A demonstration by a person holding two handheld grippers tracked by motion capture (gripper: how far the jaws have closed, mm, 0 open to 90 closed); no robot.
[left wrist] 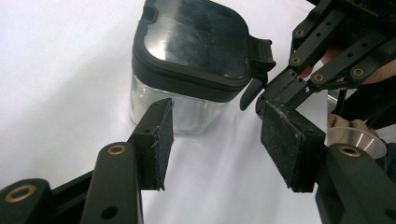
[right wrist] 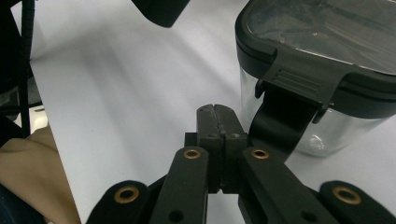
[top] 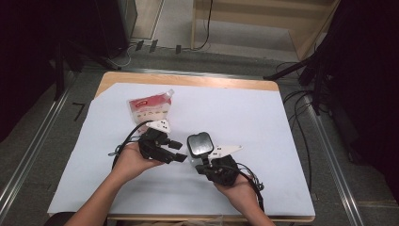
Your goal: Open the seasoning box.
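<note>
Where wood shows, white sheet point(top: 263, 122)

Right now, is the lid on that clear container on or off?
On. The black lid sits flat over the container rim all round; its latch flap hangs down by the shut right gripper.

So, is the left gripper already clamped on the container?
No, the left gripper is open, its pads apart and short of the clear container.

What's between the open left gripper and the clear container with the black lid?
Bare white sheet: in the left gripper view, the left gripper faces the container with nothing between.
</note>
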